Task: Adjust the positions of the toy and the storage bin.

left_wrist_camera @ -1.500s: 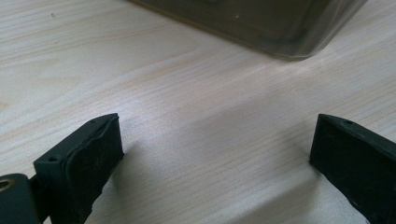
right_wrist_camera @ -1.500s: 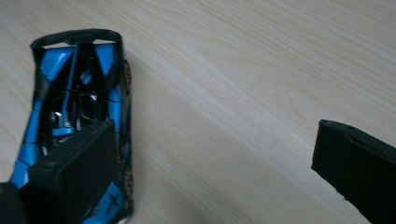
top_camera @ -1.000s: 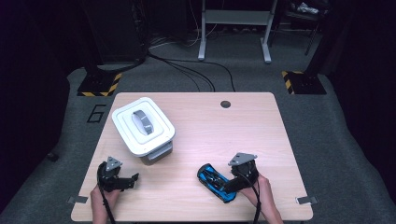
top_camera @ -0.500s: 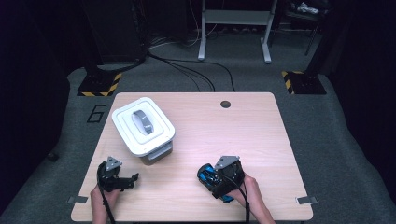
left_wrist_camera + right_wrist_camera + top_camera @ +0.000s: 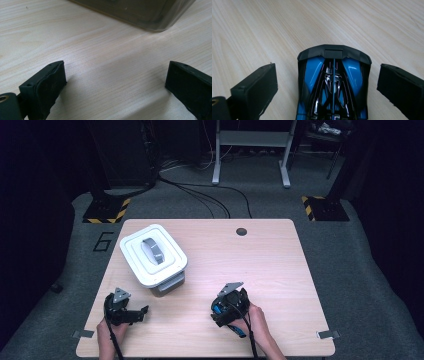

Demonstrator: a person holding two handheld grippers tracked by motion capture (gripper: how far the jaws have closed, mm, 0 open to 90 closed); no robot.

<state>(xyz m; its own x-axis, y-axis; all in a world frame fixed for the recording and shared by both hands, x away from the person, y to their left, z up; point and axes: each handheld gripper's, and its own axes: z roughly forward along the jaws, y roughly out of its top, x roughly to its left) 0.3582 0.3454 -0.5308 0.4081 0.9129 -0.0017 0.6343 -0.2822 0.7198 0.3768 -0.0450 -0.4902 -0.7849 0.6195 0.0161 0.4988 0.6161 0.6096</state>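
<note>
Since a second earlier, our right gripper (image 5: 226, 306) had moved left and down over the car (image 5: 333, 86), which had lain beside it on the table (image 5: 280, 270); the car and our left gripper (image 5: 131, 312) had kept their places.

In the right gripper view we saw the jaws spread wide, one on each side of the blue and black car, with a gap of bare wood between each pad and the bodywork. So the gripper was released, straddling the car, not yet gripping it. The car sat flat on the table near the front edge, right of centre.

Our left gripper rested on the table at the front left, its jaws also spread apart with nothing between them. Just beyond it stood the box (image 5: 152, 257), white lid on, handle on top; its lower wall showed at the top of the left gripper view.

We judged the work to be at an early stage: the approach to the car was done, and the closing, the lift and any placing were all left. The box lid was still shut.
</note>
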